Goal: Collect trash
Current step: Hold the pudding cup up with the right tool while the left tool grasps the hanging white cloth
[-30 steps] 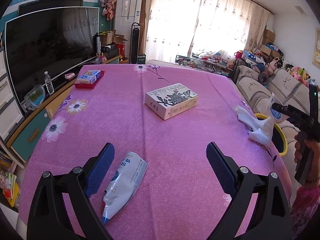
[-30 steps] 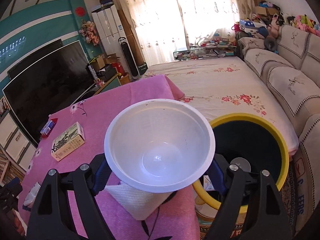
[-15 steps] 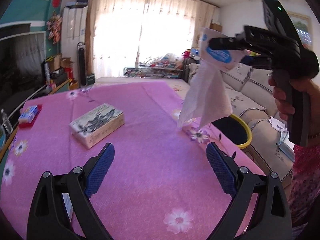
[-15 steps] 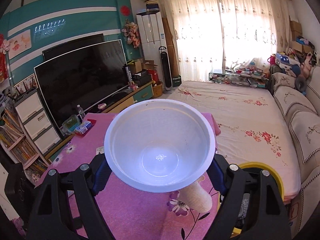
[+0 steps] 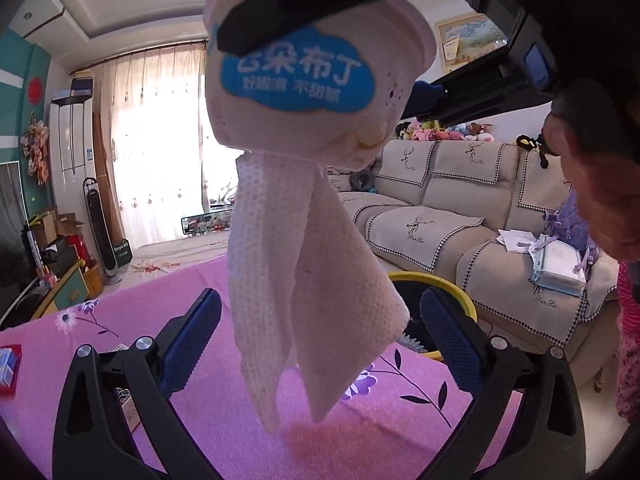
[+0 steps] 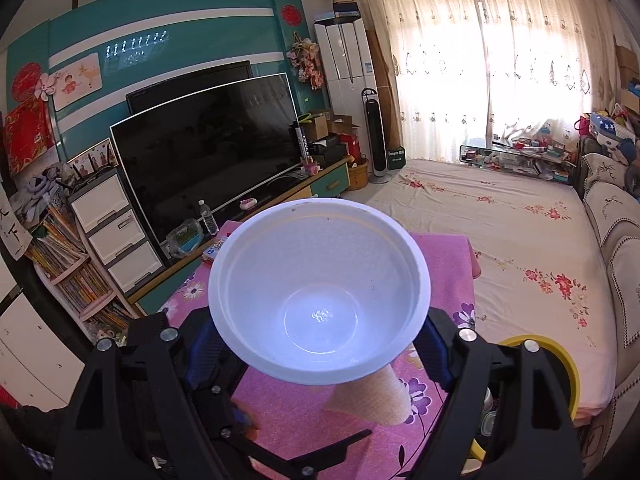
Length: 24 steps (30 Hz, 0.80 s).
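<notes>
Right gripper (image 6: 320, 344) clamped on white pudding cup (image 6: 318, 290), one blue pad on each side of the cup wall. Cup axis runs along the fingers, open mouth facing the right wrist camera, base pointing away. In the left wrist view the cup (image 5: 316, 76) hangs high above the left gripper (image 5: 320, 344), blue label side-on. White paper towel (image 5: 300, 292) dangles from under the cup, long axis vertical, its tip down between the left gripper's fingers. Left gripper jaws wide apart, holding nothing. Yellow-rimmed bin (image 5: 436, 282) just past its right finger, beside the pink tablecloth (image 5: 380, 408).
</notes>
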Available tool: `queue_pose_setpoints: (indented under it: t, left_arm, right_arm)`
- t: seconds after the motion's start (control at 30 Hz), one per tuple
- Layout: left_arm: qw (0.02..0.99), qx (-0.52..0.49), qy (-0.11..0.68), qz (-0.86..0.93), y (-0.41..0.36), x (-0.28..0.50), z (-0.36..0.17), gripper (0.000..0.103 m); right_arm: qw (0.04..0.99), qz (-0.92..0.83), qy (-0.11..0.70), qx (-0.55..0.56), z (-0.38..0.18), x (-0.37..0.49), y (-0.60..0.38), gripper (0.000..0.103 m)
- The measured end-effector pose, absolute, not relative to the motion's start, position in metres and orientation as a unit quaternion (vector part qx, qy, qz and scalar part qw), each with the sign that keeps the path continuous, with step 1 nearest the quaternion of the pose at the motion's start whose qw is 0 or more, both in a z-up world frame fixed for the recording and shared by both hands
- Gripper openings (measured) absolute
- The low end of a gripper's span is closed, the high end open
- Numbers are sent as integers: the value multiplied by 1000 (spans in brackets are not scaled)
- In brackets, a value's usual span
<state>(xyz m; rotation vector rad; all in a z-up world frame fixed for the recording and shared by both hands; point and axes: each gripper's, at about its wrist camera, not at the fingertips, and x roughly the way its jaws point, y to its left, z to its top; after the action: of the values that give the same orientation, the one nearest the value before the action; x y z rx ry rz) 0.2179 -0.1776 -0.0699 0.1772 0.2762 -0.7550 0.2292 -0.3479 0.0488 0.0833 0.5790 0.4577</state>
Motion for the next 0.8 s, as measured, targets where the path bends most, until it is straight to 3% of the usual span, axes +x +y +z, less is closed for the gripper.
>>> queue_pose_setpoints:
  t: [0.17,0.23,0.3,0.37,0.53,0.8]
  left_arm:
    - [917,81,125,-369,-189,225,-72,97]
    - [919,77,113,-369,-191,223,-72,77]
    - [917,72,118,-375,-191,226,-72,27]
    - [910,62,132,-388,-187,231,-74,5]
    - [921,95,119,-360,-190,218,-78,4]
    - [930,105,169,-309,-177,226,-90,4]
  right_arm:
    - [929,239,280,42,54,224,-345,77]
    - [928,243,280,46,55,223,-345,77]
    - [925,250,281,53,55,222,-345,77]
    - [925,252,279,55,56,221,-345,77]
    - [927,248,275,53,60,217,-350,77]
    - [938,226,254,63,69,211,-371,77]
